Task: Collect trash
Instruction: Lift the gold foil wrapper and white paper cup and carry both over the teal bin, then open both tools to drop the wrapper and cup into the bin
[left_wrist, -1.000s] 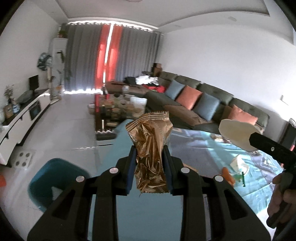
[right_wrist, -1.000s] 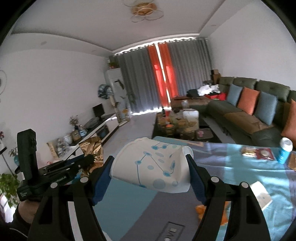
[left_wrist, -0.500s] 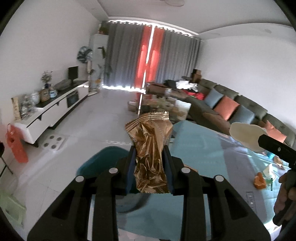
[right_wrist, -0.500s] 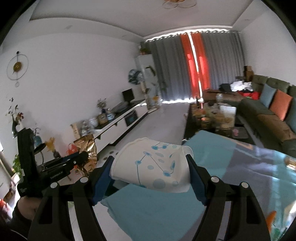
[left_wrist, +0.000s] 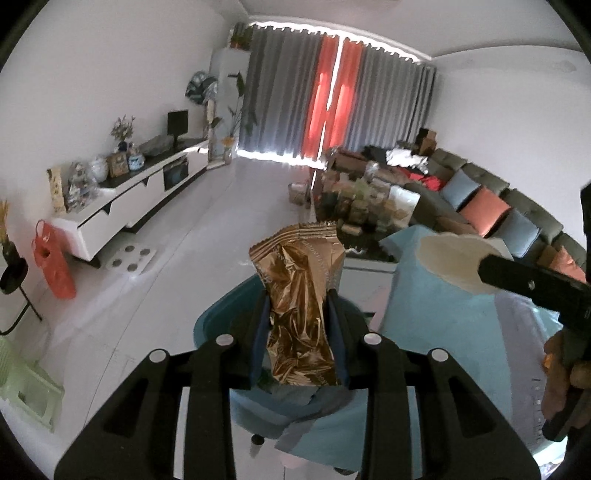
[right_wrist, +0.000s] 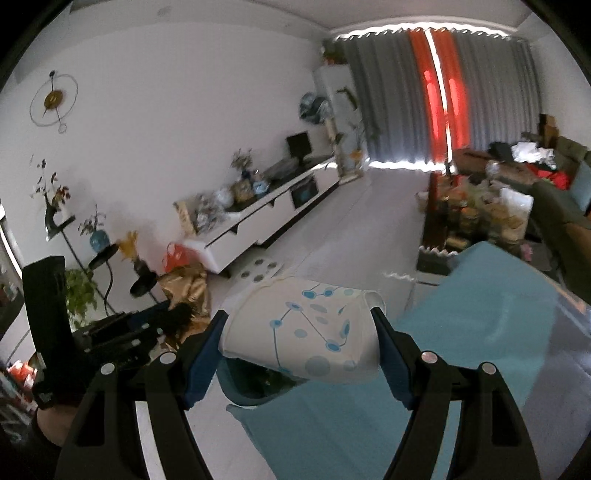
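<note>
My left gripper (left_wrist: 297, 295) is shut on a crumpled gold foil wrapper (left_wrist: 299, 295) and holds it upright over a teal bin (left_wrist: 221, 314) that stands on the floor beside the table. My right gripper (right_wrist: 301, 325) is shut on a squashed white paper cup (right_wrist: 303, 332) with blue dots, held on its side above the table's corner. The bin's rim also shows under the cup in the right wrist view (right_wrist: 240, 395). The cup shows in the left wrist view (left_wrist: 454, 262), and the wrapper in the right wrist view (right_wrist: 186, 288).
A table with a light blue cloth (left_wrist: 443, 332) lies to the right. A white TV cabinet (left_wrist: 129, 199) runs along the left wall. A cluttered coffee table (left_wrist: 362, 206) and a sofa (left_wrist: 498, 210) stand beyond. A green stool (left_wrist: 26, 387) stands at the far left.
Both grippers have swung left, away from the table and toward the floor beside it. The teal bin has come to lie right under the wrapper. Both grips are unchanged.
</note>
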